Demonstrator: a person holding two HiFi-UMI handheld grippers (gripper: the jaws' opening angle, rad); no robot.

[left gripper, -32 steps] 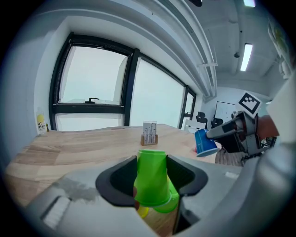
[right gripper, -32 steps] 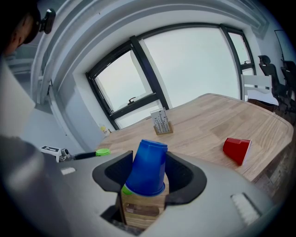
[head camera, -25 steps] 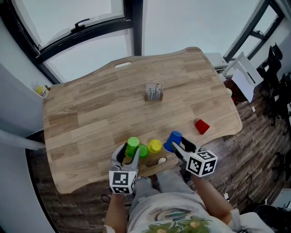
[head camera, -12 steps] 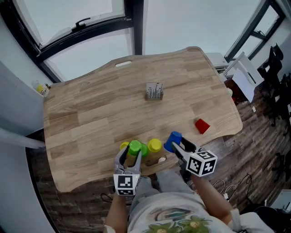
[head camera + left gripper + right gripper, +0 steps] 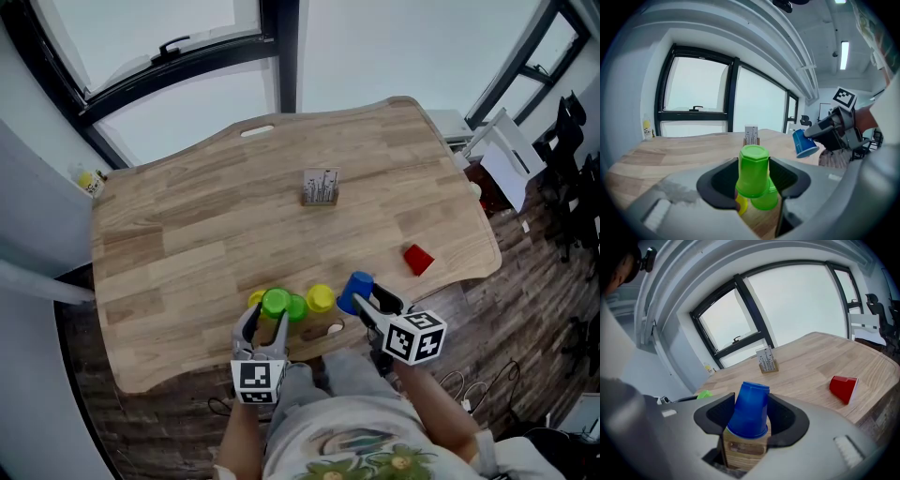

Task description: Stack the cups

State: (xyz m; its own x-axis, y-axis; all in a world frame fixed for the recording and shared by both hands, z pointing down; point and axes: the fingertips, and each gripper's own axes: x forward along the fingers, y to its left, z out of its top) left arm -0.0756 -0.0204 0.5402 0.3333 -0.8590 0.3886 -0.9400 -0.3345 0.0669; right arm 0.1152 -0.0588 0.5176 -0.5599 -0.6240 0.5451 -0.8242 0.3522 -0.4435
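In the head view my left gripper (image 5: 264, 321) is shut on an upside-down green cup (image 5: 276, 301), held just above the table's near edge. Below and beside that cup stand a second green cup (image 5: 296, 308) and two yellow cups, one to the left (image 5: 255, 300) and one to the right (image 5: 321, 298). The left gripper view shows the held green cup (image 5: 753, 164) between the jaws, over the second green cup (image 5: 767, 200). My right gripper (image 5: 369, 304) is shut on an upside-down blue cup (image 5: 356, 287), seen between its jaws in the right gripper view (image 5: 749, 406). A red cup (image 5: 418, 259) lies on its side at the right.
A small card holder (image 5: 320, 187) stands mid-table on the wooden table (image 5: 187, 234). A window frame runs behind the far edge. Chairs and a white stand are on the floor at the right. My legs are right below the near edge.
My left gripper has drifted a little to the right and toward me with the green cup, uncovering the left yellow cup. The right gripper and blue cup have stayed put.
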